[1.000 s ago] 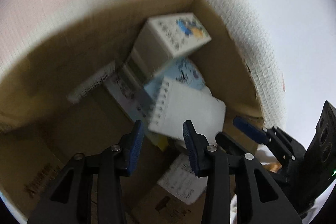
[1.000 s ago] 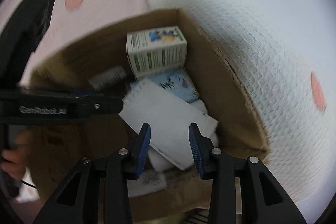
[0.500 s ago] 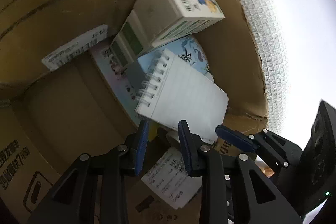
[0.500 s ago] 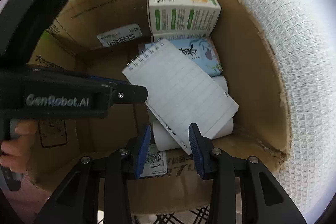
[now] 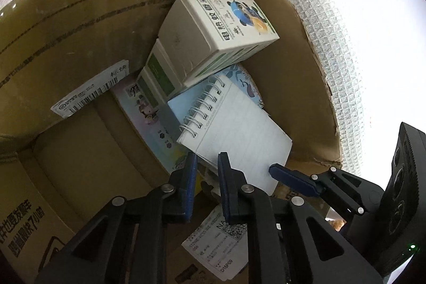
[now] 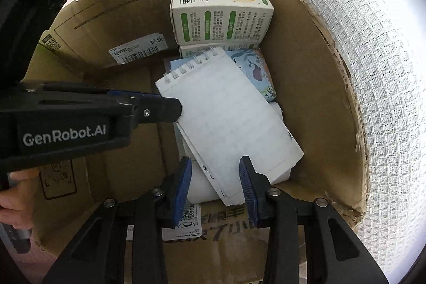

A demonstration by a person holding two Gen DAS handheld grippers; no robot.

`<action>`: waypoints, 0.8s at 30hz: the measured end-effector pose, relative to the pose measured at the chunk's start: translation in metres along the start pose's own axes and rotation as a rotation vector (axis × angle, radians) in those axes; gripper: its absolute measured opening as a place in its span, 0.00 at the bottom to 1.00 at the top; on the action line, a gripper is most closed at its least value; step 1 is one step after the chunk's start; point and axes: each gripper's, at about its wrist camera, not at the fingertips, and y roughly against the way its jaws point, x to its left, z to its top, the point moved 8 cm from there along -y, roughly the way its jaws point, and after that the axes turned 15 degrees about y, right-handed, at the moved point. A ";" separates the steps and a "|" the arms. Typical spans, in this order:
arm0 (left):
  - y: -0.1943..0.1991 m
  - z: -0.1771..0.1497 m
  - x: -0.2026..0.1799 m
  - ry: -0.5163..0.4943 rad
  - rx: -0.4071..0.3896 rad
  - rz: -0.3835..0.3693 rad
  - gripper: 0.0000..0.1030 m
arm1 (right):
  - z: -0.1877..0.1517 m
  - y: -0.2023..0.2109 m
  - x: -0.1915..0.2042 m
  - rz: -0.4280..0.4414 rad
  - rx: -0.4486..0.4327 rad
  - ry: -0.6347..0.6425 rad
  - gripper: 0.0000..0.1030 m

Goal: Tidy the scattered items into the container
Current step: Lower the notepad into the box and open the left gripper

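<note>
A white spiral notebook (image 5: 234,129) lies tilted inside the cardboard box (image 5: 66,25), on top of other items; it also shows in the right wrist view (image 6: 226,124). My left gripper (image 5: 207,172) is narrowly open just at the notebook's near corner, above the box's near side. My right gripper (image 6: 215,177) is open, its fingers either side of the notebook's lower end without pinching it. A white and green carton (image 6: 221,15) stands at the box's far end (image 5: 213,36).
Under the notebook lie a blue illustrated pack (image 6: 258,71), a pale booklet (image 5: 149,119) and a white roll (image 6: 202,185). The box (image 6: 319,97) has a torn right wall and sits on a white waffle-weave cloth (image 6: 372,44). Shipping labels (image 5: 90,92) stick inside.
Both grippers moved closer over the box. The left jaws narrowed. The notebook has settled lower in the box, with the right jaws still open around its end.
</note>
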 end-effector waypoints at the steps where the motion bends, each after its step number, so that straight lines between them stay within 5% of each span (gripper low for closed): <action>1: 0.000 0.001 0.000 0.009 0.000 -0.006 0.17 | -0.001 0.001 0.000 -0.005 0.004 0.006 0.34; 11: 0.008 0.018 -0.009 0.015 0.046 -0.110 0.17 | 0.002 0.006 -0.017 -0.034 0.018 -0.001 0.33; 24: 0.027 0.014 0.016 0.045 -0.032 -0.083 0.17 | -0.008 0.026 -0.023 0.014 0.018 -0.014 0.34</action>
